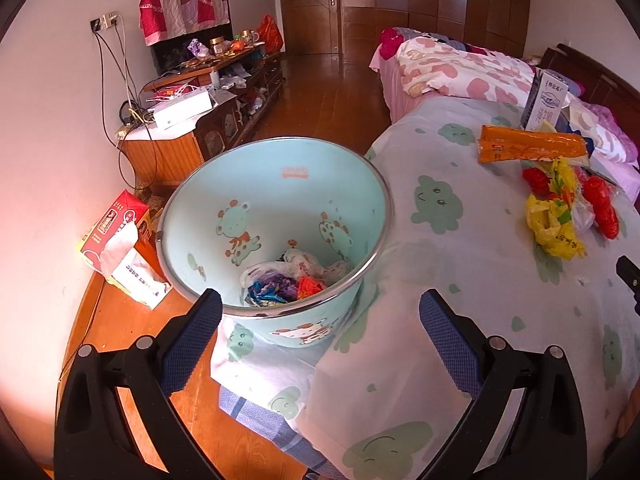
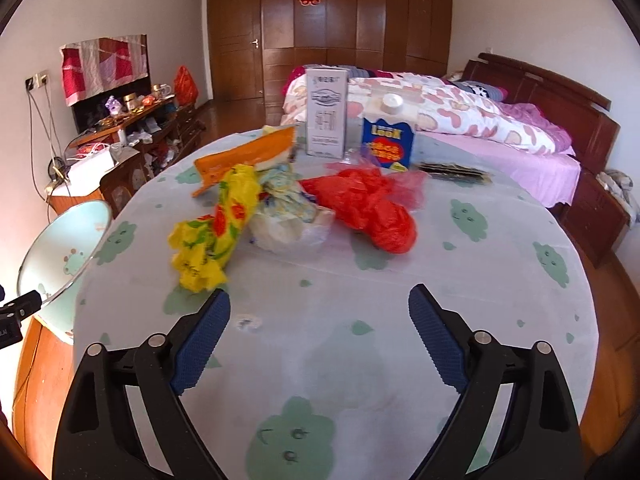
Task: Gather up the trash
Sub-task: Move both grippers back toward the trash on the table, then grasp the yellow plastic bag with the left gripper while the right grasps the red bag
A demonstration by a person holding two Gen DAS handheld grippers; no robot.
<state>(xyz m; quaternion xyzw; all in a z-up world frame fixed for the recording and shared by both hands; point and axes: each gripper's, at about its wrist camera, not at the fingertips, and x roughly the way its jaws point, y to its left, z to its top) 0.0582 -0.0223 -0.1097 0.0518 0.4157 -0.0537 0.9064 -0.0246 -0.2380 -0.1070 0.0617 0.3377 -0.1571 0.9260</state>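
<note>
A pale green cartoon-print trash bin [image 1: 280,184] stands at the table's left edge, with crumpled bags and wrappers [image 1: 288,278] inside. My left gripper [image 1: 320,304] is open and empty, just above the bin's near rim. On the round table lie a yellow bag [image 2: 216,232], a whitish bag [image 2: 288,220], a red bag [image 2: 372,208], an orange wrapper [image 2: 244,156], a white carton [image 2: 326,114] and a blue box [image 2: 388,144]. My right gripper [image 2: 320,304] is open and empty, over the cloth in front of the pile. The bin's rim also shows in the right wrist view [image 2: 64,240].
The table wears a white cloth with green cloud faces [image 2: 360,320]. A red tissue box [image 1: 120,240] lies on the floor left of the bin. A cluttered TV cabinet [image 1: 200,92] lines the left wall. A bed [image 2: 480,128] stands behind the table.
</note>
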